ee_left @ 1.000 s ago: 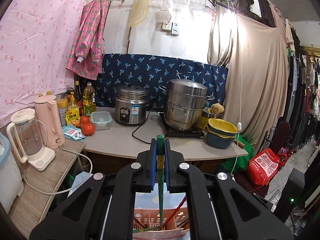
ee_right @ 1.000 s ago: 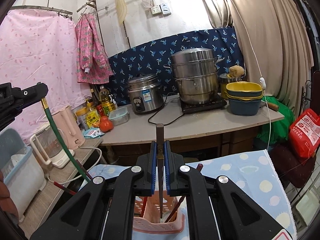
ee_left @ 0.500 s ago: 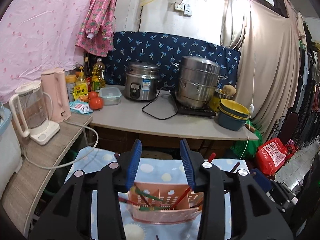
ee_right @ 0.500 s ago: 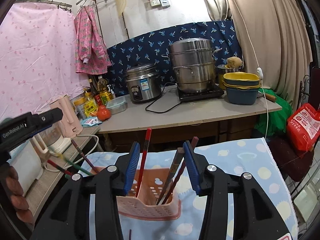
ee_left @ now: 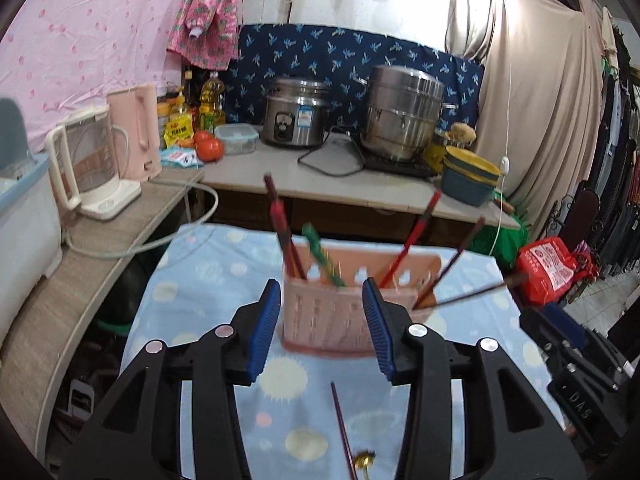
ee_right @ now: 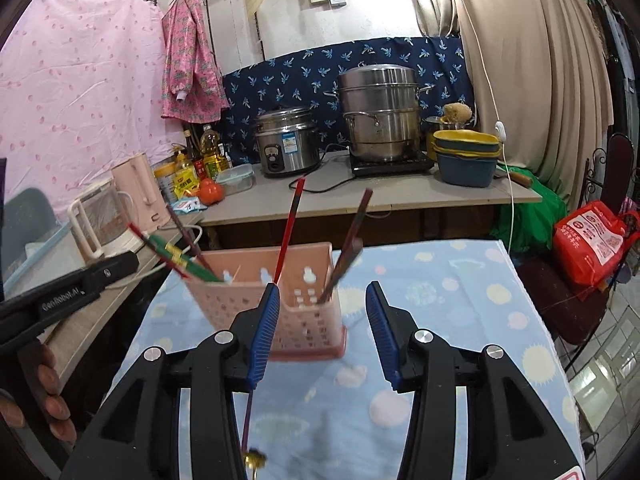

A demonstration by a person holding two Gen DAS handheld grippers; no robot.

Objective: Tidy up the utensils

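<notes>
Left wrist view shows your left hand-held gripper (ee_left: pixel 320 328) and right hand-held gripper (ee_right: pixel 318 330) with jaws just opened and empty, so lower squarely over the purple chopstick (ee_left: pixel 342 428) lying near the worktop's near edge, before the pink basket (ee_left: pixel 332 316).

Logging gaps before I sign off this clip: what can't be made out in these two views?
- Basket inside: both views, its wall hides where the chopsticks' lower ends sit.
- Purple stick on the cloth: left view, the bottom edge cuts off its near end; right view, the claw finger covers its far end.
- Right claw: left view, only its side shows.
</notes>
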